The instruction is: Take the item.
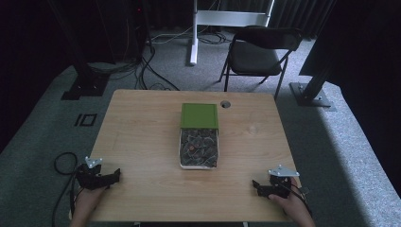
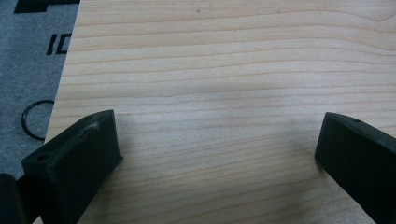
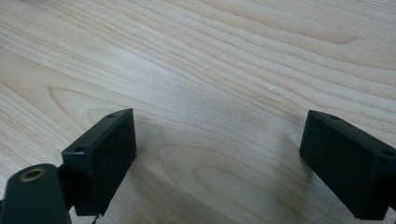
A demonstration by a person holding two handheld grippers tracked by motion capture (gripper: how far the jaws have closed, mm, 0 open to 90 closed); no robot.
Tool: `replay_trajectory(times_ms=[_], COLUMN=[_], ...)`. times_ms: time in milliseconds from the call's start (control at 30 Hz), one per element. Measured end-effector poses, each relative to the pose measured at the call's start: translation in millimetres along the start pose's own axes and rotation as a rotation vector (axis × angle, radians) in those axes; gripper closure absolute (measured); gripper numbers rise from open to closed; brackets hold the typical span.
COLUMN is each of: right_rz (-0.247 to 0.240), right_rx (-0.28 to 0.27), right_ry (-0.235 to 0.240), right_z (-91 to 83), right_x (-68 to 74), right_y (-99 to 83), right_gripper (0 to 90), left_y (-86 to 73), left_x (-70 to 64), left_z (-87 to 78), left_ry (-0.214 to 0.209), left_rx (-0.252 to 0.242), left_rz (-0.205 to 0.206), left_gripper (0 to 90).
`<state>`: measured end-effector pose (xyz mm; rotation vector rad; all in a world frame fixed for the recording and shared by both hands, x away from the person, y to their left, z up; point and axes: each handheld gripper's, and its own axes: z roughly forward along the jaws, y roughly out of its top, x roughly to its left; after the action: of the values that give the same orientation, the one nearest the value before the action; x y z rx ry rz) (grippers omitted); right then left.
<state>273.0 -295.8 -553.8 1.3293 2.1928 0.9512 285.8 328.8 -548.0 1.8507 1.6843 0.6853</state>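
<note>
Left hand-held gripper, right hand-held gripper, green-lidded box between, well apart

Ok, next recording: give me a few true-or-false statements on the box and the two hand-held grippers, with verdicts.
1. The left hand-held gripper has its jaws wide apart. True.
2. The right hand-held gripper grips the green lid. False: it sits near the table's front edge, apart from the lid, with nothing between its jaws.
3. The lid lies beyond the open box, against its far end. True.
4. The box is empty. False: it holds dark patterned contents.
5. A chair stands beyond the table. True.
</note>
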Motion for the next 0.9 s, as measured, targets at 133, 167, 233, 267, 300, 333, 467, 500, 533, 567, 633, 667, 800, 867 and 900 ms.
replay_trajectory(times_ms=[133, 167, 233, 267, 300, 333, 467, 500, 533, 567, 633, 667, 800, 867, 900], right_rz=[0.002, 0.000, 0.002, 0.010, 0.010, 0.009, 0.012, 0.016, 0.016, 0.026, 0.037, 0.044, 0.044, 0.046, 0.043], right_rx=[0.000, 0.000, 0.000, 0.001, 0.000, 0.000, 0.000, 0.000, 0.000, 0.002, 0.003, -0.003, -0.027, -0.035, -0.042], right_ry=[-0.003, -0.002, -0.003, -0.009, -0.012, -0.012, -0.016, -0.018, -0.018, -0.018, -0.017, -0.017, -0.022, -0.023, -0.024], right_z=[-0.5, -0.9, -1.3, -1.8, -1.6, -1.6, -1.8, -1.8, -1.8, -1.8, -2.0, -2.2, -5.6, -6.7, -8.8], right_x=[-0.5, -1.5, -2.5, -4.9, -5.5, -5.5, -4.9, -4.7, -4.7, -4.8, -4.5, -4.3, -3.0, -3.0, -2.7], right_y=[-0.4, -0.8, -1.2, -1.5, -1.4, -1.4, -1.4, -1.5, -1.5, -0.7, 0.0, 0.4, 6.5, 8.7, 13.2], right_gripper=[10.8, 10.8, 10.8, 10.9, 10.8, 10.9, 10.9, 10.8, 10.8, 10.8, 10.8, 10.8, 10.9, 10.9, 10.9], left_y=[0.0, 0.0, 0.0, 0.0, 0.0, 0.0, 0.0, 0.1, 0.1, 0.1, 0.0, 0.0, 0.0, 0.1, 0.0], left_x=[0.0, 0.0, 0.0, 0.0, 0.0, 0.0, 0.0, 0.0, 0.0, 0.0, 0.0, 0.0, 0.0, 0.0, 0.0], left_z=[0.0, 0.0, 0.0, 0.0, 0.0, 0.0, 0.0, 0.0, 0.0, 0.0, 0.0, 0.0, 0.0, 0.0, 0.0], left_ry=[0.000, 0.000, 0.000, 0.000, 0.000, 0.000, 0.000, 0.000, 0.000, 0.000, 0.000, 0.000, 0.000, 0.000, 0.000], left_rx=[0.000, 0.000, 0.000, 0.000, 0.000, 0.000, 0.000, 0.001, 0.001, 0.000, 0.000, 0.000, 0.000, 0.000, 0.000], left_rz=[0.000, 0.000, 0.000, 0.000, 0.000, 0.000, 0.000, 0.000, 0.000, 0.000, 0.000, 0.000, 0.000, 0.000, 0.000], left_gripper=[0.3, 0.3, 0.3, 0.3, 0.3, 0.3, 0.3, 0.3, 0.3, 0.3, 0.3, 0.3, 0.3, 0.3, 0.3])
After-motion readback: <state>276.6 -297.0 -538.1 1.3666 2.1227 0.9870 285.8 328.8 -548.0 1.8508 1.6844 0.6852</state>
